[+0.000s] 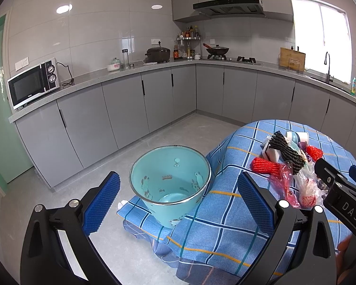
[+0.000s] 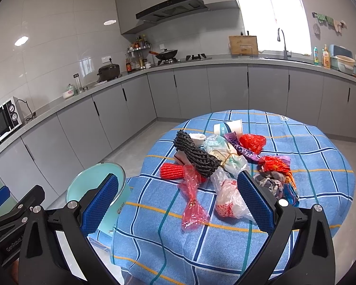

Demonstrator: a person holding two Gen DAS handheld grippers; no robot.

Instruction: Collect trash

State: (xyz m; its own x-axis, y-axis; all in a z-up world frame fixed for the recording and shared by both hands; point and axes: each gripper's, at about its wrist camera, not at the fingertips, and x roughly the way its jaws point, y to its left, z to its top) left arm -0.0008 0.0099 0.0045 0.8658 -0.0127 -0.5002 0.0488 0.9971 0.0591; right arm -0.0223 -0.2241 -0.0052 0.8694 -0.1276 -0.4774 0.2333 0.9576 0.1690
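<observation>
The table (image 2: 308,142) under its blue checked cloth carries the trash heap (image 2: 225,156), ahead of my right tool (image 2: 178,204), which gapes wide and empty. The teal bin (image 1: 170,180) sits left of the heap, before my left tool (image 1: 178,204), also spread and empty. Nearest my right tool lies the red wrapper (image 2: 193,201), long axis running away from me.

Bright daylight from blown-out window (image 2: 270,14), ceiling-light glare on wall tiles (image 1: 64,9) left of it, sharp focus, heavy fisheye bending, dark corners.
</observation>
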